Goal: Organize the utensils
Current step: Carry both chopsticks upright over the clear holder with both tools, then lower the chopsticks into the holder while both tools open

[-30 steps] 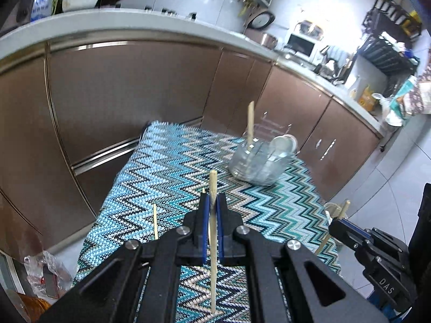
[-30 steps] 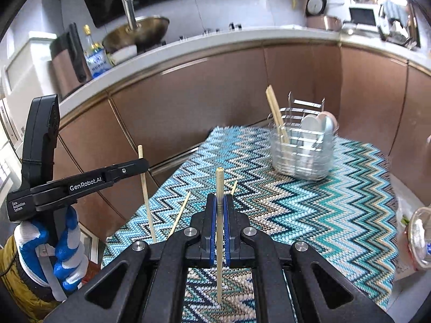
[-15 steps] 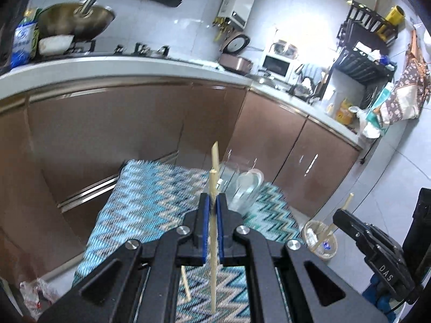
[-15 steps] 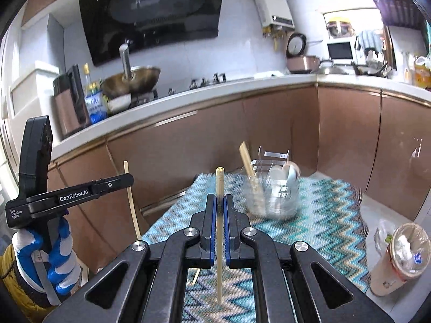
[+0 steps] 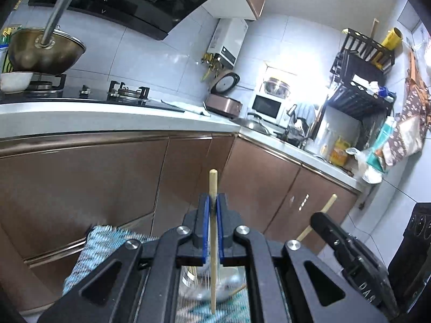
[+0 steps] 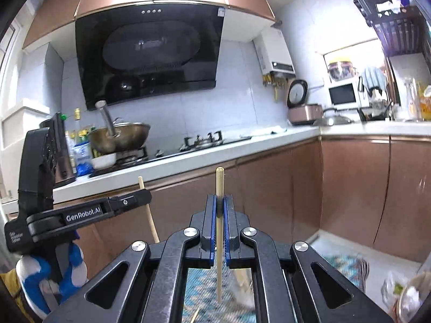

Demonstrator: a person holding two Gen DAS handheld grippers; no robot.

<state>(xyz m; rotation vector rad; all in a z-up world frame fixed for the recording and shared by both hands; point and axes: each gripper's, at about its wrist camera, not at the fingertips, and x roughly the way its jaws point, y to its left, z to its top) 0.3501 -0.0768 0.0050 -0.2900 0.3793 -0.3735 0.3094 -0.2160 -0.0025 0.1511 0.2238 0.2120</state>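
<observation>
A chopstick (image 5: 214, 231) is clamped upright between the closed jaws of the left gripper (image 5: 212, 202), its blunt top standing above them and its thinner end hanging below. A second chopstick (image 6: 219, 231) is pinched the same way in the closed jaws of the right gripper (image 6: 219, 202). Both sticks are carried in the air above the holder (image 5: 207, 288), which is glimpsed, blurred, under the left gripper on the zigzag cloth (image 5: 89, 250) of the tabletop.

The sticks appear to be pale wood or bamboo: slender, round, stiff and very light, with a smooth surface that could pivot or slide between the blue pads. A hold near the middle, as seen here, is judged best for keeping each one vertical; a grip near an end would let it swing. Little force is needed, and breakage looks unlikely.

The holder seems to be clear plastic or wire with spoons inside; detail cannot be made out. Beyond it, glossy brown cabinets (image 5: 80, 183) and a white counter (image 5: 107, 115) are seen.
</observation>
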